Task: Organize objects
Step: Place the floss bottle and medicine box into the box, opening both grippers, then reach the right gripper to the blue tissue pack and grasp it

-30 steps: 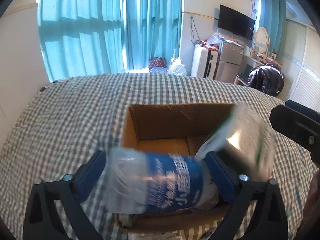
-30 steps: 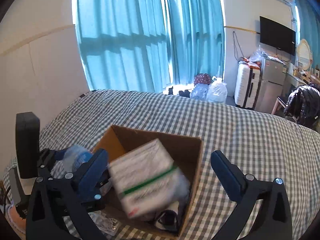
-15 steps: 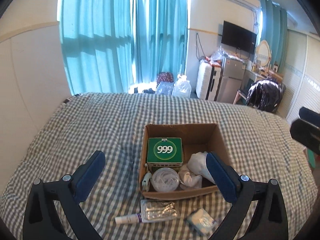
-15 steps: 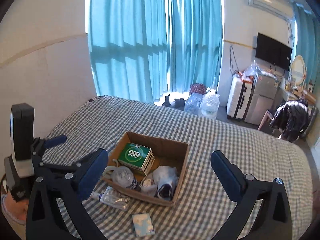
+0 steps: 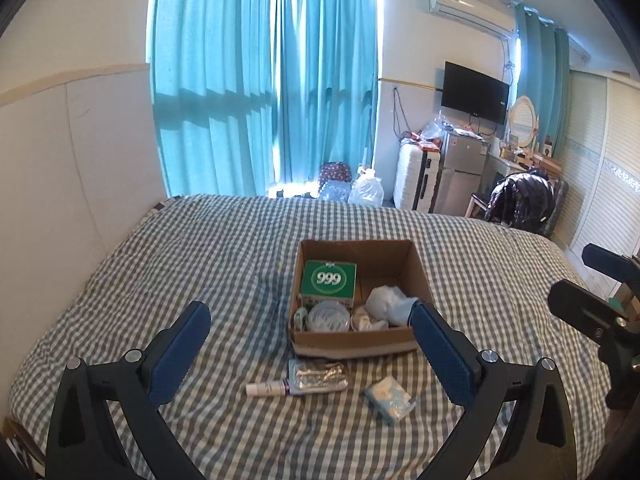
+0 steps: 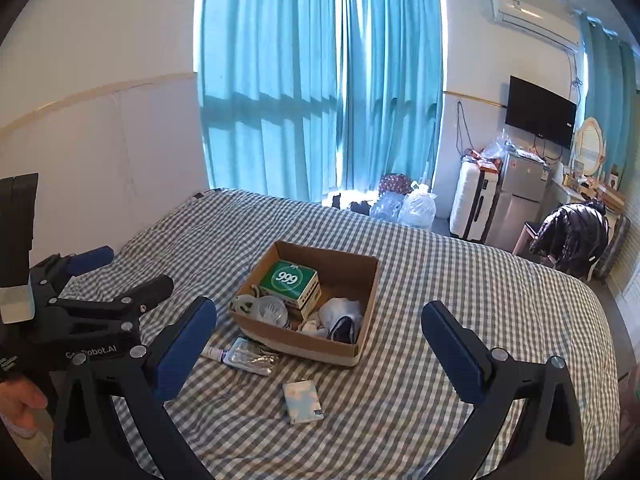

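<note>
We hold both tongs, left (image 5: 310,344) and right (image 6: 318,338), wide apart and empty; the box (image 5: 394,254) holds several items, while tube (image 5: 266,389), foil pack (image 5: 320,376) and tissue packet (image 5: 390,398) remain on the bed (image 5: 160,280).

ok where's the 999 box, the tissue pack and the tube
999 box (image 5: 328,278), left wrist view, on its green top face
tissue pack (image 6: 303,396), right wrist view, middle of its pale blue wrapper
tube (image 5: 267,389), left wrist view, on its white body

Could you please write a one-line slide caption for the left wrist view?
Open left tool hovers over a checked bed, facing a cardboard box of items; a tube and tissue pack lie outside.
</note>
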A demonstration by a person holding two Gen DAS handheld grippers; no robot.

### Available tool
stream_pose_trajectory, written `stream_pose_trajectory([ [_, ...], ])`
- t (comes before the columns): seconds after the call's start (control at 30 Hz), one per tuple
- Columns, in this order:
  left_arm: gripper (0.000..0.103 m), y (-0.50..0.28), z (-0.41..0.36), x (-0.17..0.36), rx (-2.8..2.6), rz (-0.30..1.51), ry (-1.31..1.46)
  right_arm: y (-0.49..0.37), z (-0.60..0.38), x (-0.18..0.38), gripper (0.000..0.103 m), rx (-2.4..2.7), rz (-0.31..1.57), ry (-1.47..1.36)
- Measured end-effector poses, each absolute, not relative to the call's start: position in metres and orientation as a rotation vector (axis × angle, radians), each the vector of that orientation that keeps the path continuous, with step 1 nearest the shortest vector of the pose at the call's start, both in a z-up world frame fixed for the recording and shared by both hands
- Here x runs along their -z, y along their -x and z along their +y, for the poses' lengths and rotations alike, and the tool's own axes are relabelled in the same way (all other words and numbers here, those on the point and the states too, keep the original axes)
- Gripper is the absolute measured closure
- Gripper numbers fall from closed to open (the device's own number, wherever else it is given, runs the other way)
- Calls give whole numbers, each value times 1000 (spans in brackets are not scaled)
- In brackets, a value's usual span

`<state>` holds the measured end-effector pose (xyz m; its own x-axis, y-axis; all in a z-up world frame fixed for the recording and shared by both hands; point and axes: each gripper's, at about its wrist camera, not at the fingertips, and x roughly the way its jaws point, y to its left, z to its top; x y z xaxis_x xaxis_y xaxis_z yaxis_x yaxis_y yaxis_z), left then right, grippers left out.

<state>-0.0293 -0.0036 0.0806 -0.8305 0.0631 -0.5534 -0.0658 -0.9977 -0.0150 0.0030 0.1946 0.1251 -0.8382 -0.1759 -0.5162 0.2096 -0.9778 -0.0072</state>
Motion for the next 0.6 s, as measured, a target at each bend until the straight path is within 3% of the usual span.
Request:
stream_pose_trajectory([
  [0.33, 0, 34, -9, -18, -2955, -84, 957, -4, 187, -64, 0, 2831, 131, -843],
  [0.5, 0, 37, -9, 10, -2990, -43, 979, 15, 172, -22, 0, 2844, 258, -877],
  [0.6, 0, 40, -12, 31, -3000, -21, 979, 29, 170, 6, 0, 2819, 177, -946],
])
